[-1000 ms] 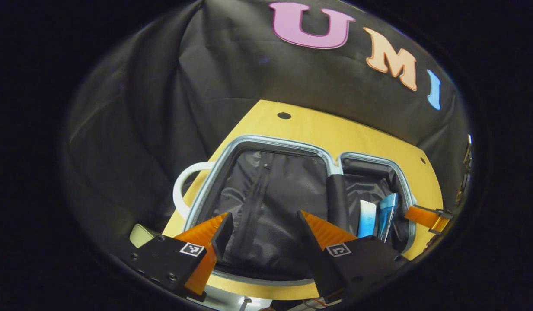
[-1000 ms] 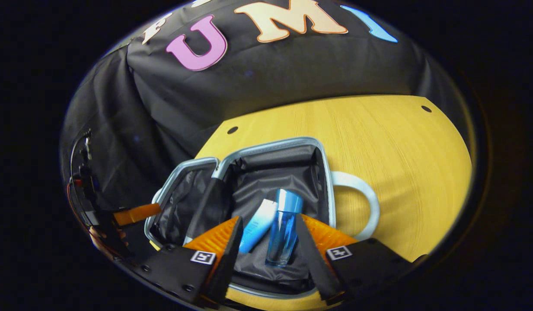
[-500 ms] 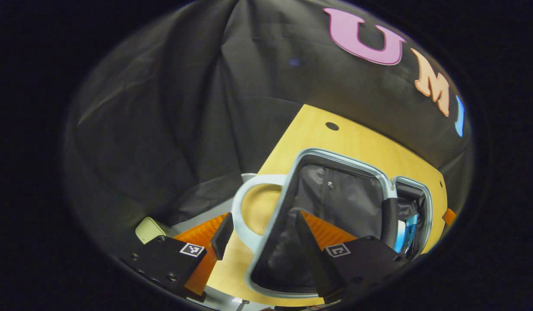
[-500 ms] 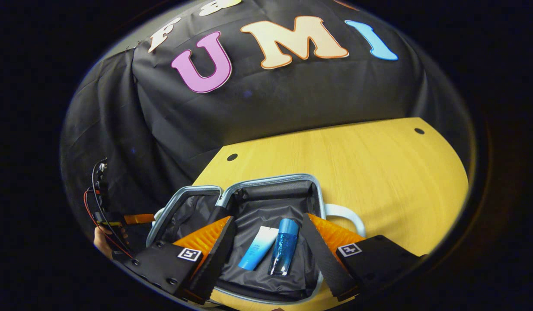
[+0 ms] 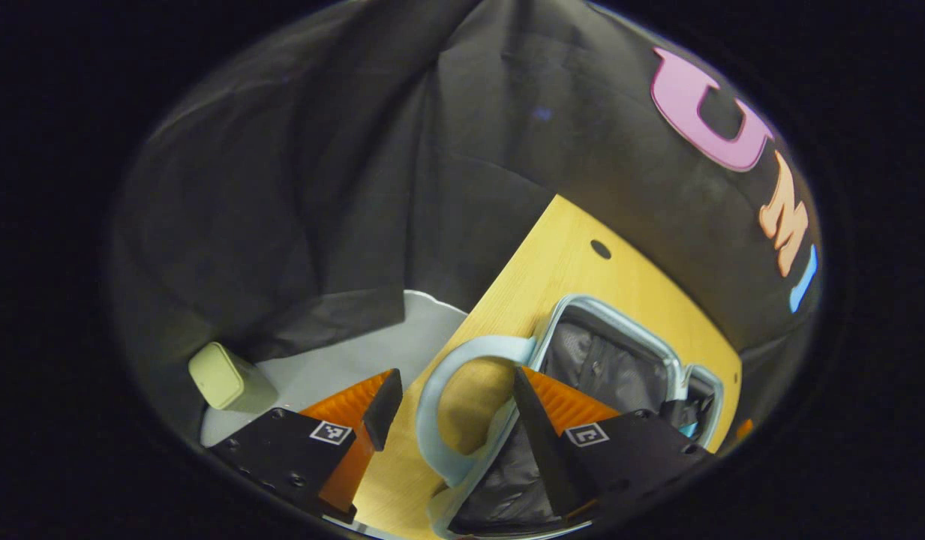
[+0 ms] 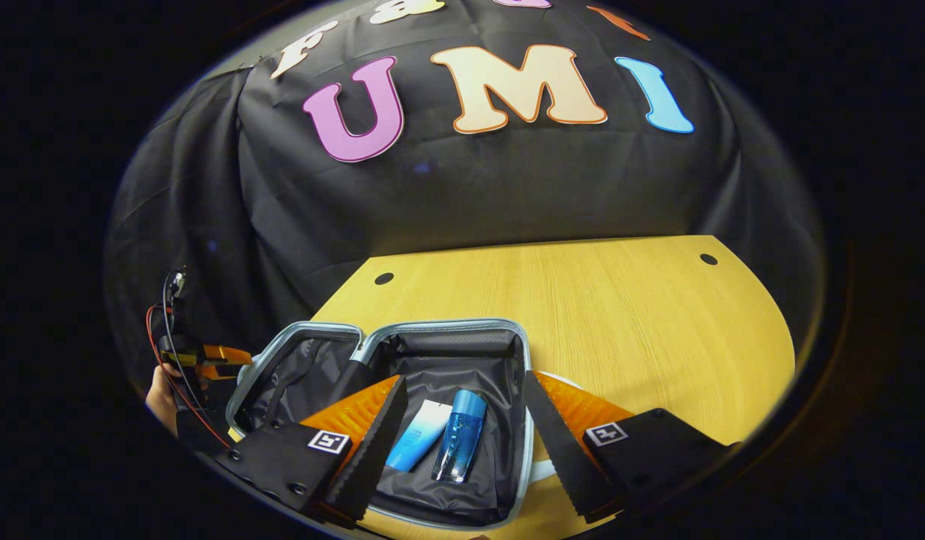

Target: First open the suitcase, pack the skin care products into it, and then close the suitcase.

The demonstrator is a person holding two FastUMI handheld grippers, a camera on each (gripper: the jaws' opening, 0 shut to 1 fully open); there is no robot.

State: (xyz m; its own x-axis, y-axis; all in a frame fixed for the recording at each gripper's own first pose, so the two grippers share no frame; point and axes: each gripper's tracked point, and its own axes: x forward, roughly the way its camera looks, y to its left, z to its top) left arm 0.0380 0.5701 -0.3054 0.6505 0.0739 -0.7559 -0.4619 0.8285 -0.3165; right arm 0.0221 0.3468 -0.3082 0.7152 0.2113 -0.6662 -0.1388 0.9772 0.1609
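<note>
Lying open, suitcase (image 6: 432,420) held 2 products, tube (image 6: 417,445) and bottle (image 6: 457,436); left gripper (image 5: 451,401) straddled handle (image 5: 447,405), likely for closing; both grippers' fingers spread, empty.

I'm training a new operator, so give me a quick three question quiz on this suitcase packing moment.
1. True or false: the suitcase lies open on the table.
2. How many skin care products lie inside it?
3. Multiple choice: the left gripper has its open fingers around A) the tube, B) the suitcase handle, C) nothing nearby.

Key:
1. True.
2. Two: a tube and a blue bottle.
3. B; the fingers are not pressing on it.
</note>
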